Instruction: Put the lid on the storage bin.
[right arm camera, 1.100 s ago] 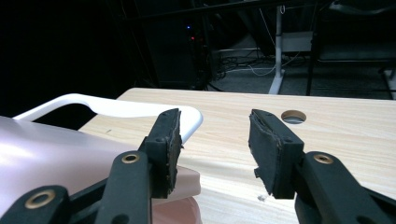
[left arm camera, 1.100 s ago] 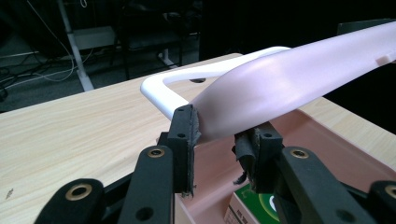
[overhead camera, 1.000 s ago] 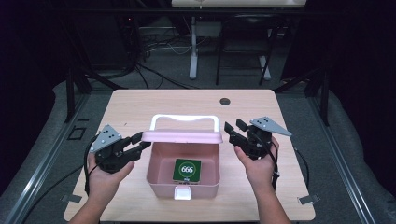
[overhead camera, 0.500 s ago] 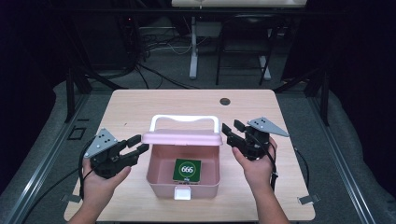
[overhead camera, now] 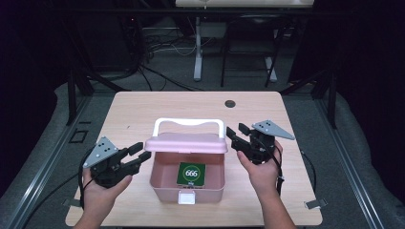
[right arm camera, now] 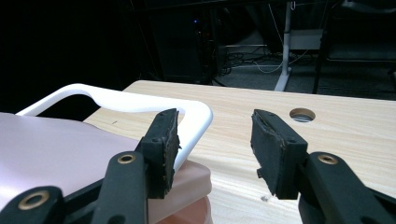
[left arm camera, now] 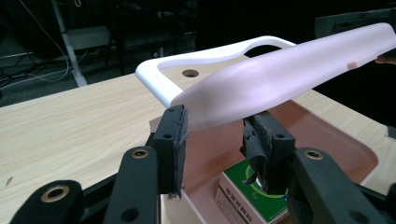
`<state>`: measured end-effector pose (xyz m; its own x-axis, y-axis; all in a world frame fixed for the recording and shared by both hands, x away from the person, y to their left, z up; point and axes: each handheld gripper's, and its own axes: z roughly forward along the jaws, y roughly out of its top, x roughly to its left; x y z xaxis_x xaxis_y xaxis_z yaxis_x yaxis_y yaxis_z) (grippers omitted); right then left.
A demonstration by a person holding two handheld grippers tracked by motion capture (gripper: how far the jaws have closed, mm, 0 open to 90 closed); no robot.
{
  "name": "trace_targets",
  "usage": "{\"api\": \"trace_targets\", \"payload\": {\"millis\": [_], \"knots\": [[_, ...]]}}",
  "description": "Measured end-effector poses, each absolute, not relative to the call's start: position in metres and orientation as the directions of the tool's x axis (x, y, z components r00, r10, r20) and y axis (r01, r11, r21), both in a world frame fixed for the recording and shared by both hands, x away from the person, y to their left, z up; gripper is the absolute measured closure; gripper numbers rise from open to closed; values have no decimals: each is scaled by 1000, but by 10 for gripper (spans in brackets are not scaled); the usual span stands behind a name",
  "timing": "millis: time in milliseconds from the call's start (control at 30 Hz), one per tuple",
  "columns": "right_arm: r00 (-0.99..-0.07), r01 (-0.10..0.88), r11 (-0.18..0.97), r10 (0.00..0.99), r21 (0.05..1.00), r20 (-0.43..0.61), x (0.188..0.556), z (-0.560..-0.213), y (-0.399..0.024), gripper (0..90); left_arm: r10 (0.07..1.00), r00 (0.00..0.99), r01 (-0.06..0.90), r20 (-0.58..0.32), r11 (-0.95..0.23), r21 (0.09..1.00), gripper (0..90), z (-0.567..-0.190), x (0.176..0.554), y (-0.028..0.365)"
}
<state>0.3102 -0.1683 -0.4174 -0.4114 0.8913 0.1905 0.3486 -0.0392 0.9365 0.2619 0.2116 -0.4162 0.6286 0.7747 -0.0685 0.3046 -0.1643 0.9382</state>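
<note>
While flanking the half-raised pink lid (overhead camera: 186, 143) with left hand-held gripper (overhead camera: 135, 156) and right hand-held gripper (overhead camera: 237, 136) both agape, risking it dropping onto the green carton (overhead camera: 191, 173).

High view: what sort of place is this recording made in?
Probably a lab or recording studio, not a home: a bare wooden table stands inside a black metal frame, loose cables run over the floor, and the surroundings are dark.
</note>
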Motion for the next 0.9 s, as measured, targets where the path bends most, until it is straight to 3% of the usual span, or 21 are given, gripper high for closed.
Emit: {"api": "trace_targets", "payload": {"millis": [900], "knots": [[-414,361,-32,890,932,191,311,-419,-167,507,760,644,315,-82,-165,935,605,-435,246,215]]}}
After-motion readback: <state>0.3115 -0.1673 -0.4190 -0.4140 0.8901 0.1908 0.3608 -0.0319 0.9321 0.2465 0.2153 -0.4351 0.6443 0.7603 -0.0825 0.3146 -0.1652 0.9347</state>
